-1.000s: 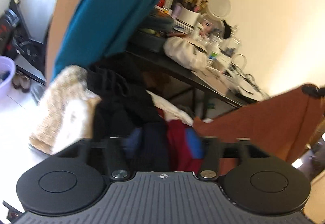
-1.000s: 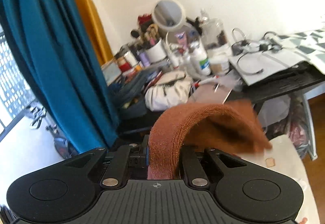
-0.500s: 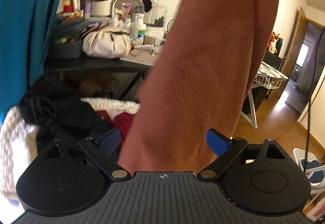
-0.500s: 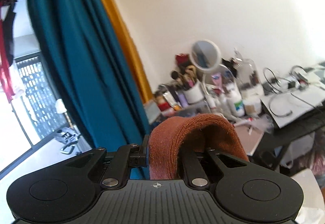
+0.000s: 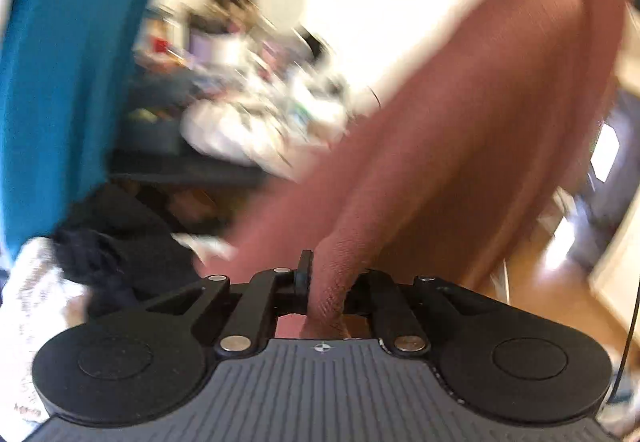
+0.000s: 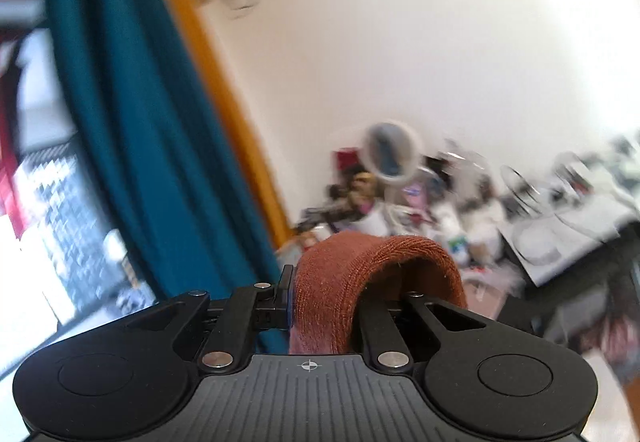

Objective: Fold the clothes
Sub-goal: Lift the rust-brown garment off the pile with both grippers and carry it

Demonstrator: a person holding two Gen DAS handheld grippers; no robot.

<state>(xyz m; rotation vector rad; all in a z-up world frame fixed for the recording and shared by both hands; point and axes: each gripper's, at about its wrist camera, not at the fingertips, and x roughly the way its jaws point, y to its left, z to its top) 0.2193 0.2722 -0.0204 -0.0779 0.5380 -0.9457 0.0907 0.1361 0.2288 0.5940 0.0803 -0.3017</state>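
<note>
Rust-brown ribbed knit cloth garment (image 5: 460,145), matt black plastic tool (image 5: 326,284), teal cloth curtain (image 6: 132,129)

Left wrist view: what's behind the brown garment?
The garment covers the right side; the blurred cluttered desk and teal curtain show left of it. Whatever lies directly behind is hidden.

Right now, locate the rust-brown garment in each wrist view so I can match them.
Left wrist: the rust-brown garment fills centre and right, rising from the left claw.
Right wrist: a fold sits low centre, pinched in the right claw.
Shared landmark: the teal curtain, on the left in both.
</note>
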